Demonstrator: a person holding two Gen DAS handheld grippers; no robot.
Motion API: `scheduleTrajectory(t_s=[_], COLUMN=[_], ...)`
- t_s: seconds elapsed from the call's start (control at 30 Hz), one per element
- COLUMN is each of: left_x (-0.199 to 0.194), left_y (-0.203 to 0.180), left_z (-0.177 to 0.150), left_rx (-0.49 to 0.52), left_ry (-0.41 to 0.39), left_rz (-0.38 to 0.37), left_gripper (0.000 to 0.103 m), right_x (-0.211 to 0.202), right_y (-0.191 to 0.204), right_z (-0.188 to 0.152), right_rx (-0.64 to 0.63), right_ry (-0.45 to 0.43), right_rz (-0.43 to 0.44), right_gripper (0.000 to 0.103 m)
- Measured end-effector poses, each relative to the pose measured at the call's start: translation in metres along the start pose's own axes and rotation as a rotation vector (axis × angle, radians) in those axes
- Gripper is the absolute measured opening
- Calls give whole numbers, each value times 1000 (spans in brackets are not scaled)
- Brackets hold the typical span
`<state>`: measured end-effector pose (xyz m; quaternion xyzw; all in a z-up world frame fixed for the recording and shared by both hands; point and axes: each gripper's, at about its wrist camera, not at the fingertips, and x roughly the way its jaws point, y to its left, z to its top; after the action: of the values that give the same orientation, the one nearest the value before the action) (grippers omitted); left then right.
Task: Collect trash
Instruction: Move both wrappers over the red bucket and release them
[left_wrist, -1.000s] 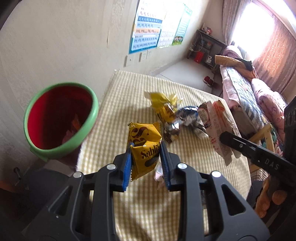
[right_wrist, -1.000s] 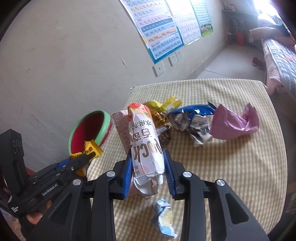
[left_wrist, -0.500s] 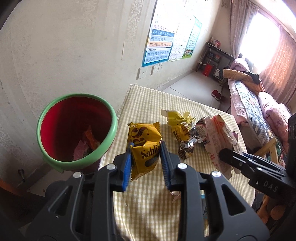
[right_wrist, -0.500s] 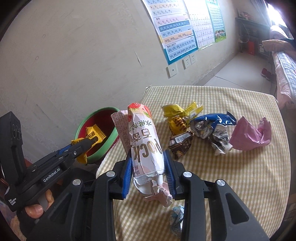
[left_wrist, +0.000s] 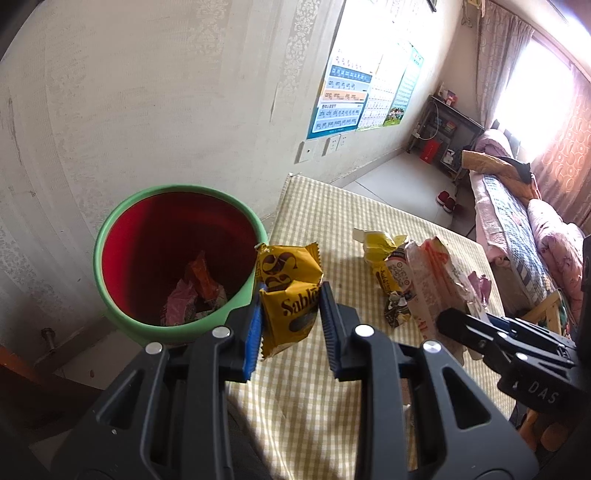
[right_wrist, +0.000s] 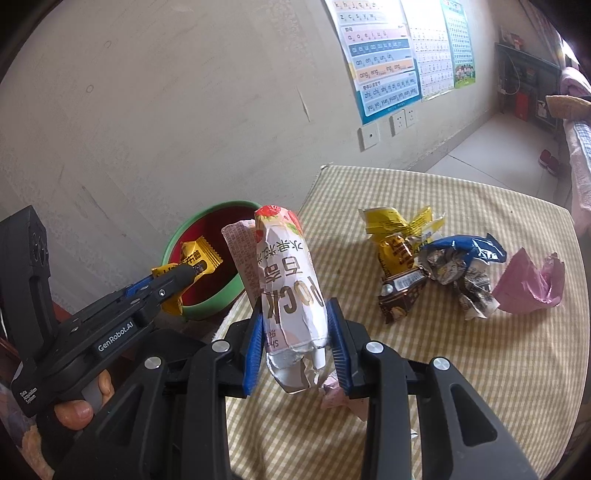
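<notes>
My left gripper (left_wrist: 290, 321) is shut on a yellow Sablé snack wrapper (left_wrist: 290, 291), held at the right rim of a green bin with a red inside (left_wrist: 110, 236); the bin holds a few wrappers. In the right wrist view the left gripper (right_wrist: 184, 275) holds the yellow wrapper (right_wrist: 197, 258) over the bin (right_wrist: 207, 221). My right gripper (right_wrist: 295, 332) is shut on a white and pink Pocky wrapper (right_wrist: 288, 280), above the table's left edge. It also shows in the left wrist view (left_wrist: 436, 284).
A table with a yellow checked cloth (right_wrist: 480, 369) carries a yellow wrapper (right_wrist: 391, 225), a brown one (right_wrist: 400, 295), a blue and silver one (right_wrist: 461, 262) and a pink bag (right_wrist: 528, 284). The wall is close on the left. A bed (left_wrist: 517, 221) stands beyond the table.
Both grippers have moved left toward the bin with their wrappers. The bin now looms larger and the yellow wrapper is at its rim.
</notes>
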<state>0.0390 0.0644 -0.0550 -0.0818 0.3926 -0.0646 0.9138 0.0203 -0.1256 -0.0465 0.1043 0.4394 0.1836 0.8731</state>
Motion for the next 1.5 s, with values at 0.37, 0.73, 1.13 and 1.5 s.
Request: scheduleTrajectory(t_s=[0.37,0.73,1.13,1.5], left_x=[1,5,13,23], left_y=[19,37,53,55], left_z=[3,8,11,14], left_rx=[-34,-56,-76,-92], left_ry=[-4,-9,3,24], left_rz=[25,69,90,102], left_gripper=[28,28,28,28], right_x=[15,26,41,52], right_y=[20,31,34,35], right_z=[8,20,27,30], right_rx=[-39,-55,-57,-54], right_ry=[12,16,40,60], right_rz=[24,39,50,60], right_gripper=[32,32,32,32])
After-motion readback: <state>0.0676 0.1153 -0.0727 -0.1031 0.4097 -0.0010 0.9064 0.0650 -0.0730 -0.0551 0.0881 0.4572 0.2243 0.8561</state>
